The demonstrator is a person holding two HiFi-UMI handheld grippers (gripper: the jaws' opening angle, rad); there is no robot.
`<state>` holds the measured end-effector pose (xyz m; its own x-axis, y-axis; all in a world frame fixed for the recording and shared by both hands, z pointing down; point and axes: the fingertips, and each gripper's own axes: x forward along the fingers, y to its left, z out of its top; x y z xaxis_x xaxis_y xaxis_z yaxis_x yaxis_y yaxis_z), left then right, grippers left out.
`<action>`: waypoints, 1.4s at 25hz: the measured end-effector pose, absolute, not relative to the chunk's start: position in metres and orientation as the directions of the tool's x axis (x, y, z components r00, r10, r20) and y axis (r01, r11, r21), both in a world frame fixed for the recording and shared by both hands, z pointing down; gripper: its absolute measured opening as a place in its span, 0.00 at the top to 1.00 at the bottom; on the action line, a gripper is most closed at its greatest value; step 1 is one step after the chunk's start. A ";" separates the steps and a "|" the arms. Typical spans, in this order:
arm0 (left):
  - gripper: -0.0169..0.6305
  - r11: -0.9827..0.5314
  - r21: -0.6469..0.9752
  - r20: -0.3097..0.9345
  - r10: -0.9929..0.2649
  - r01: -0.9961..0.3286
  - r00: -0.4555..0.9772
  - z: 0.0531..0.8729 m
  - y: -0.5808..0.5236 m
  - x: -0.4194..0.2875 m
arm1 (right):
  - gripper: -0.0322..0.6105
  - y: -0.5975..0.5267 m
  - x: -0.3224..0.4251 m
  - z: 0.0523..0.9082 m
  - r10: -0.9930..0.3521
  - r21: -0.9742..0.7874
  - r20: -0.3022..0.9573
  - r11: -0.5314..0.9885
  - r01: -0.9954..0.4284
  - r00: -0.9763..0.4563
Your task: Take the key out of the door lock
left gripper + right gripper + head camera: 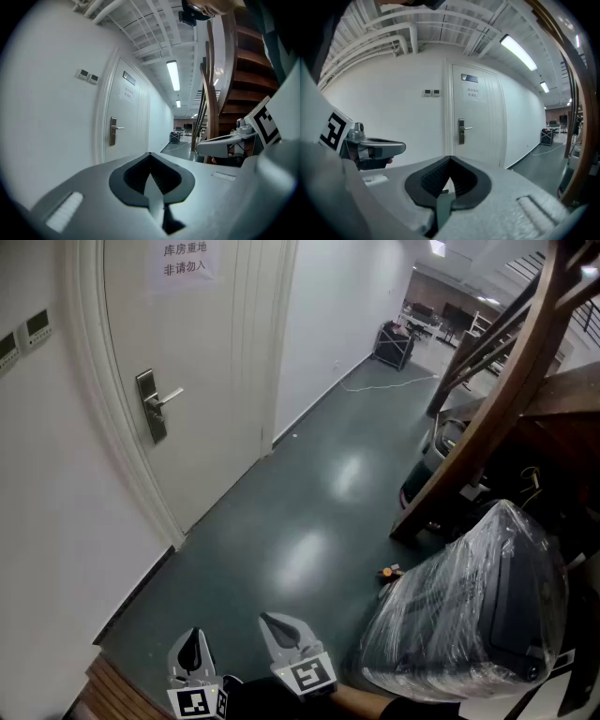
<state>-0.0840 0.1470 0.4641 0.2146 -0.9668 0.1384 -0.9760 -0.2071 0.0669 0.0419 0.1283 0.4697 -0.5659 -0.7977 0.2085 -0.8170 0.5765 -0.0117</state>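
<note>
A white door [202,362] stands at the left of the corridor, with a metal lock plate and lever handle [150,406]. The same lock plate [113,131] shows far ahead in the left gripper view, and the lock plate [461,131] is far ahead in the right gripper view too. The key is too small to make out. My left gripper [192,645] and right gripper [279,624] hover side by side at the bottom of the head view, well away from the door. Both are shut with nothing between their jaws.
A wooden staircase [525,352] rises on the right. Under it sits a bulky thing wrapped in clear plastic [469,606]. A paper notice [185,259] hangs on the door. Wall control panels [37,326] sit left of the frame. A cart [394,343] stands far down the dark green floor [309,512].
</note>
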 end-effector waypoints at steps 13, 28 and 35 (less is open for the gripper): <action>0.95 -0.192 0.104 0.175 -0.963 -0.976 0.208 0.474 0.150 -0.076 | 0.96 0.132 0.054 0.475 -0.796 -0.018 0.231 0.572 -0.820 -0.560; 0.95 -0.130 0.108 0.118 -0.983 -0.986 0.143 0.468 0.095 -0.043 | 0.96 0.086 0.082 0.458 -0.800 -0.007 0.169 0.583 -0.812 -0.576; 0.95 -0.135 0.087 0.111 -0.983 -0.987 0.145 0.461 0.084 -0.012 | 0.96 0.067 0.106 0.462 -0.794 -0.033 0.164 0.588 -0.808 -0.585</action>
<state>-0.0123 0.0836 0.4607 0.1448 -0.9832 0.1114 -0.9869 -0.1355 0.0871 0.1062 0.0674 0.4617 -0.5848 -0.7944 0.1644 -0.8081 0.5881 -0.0332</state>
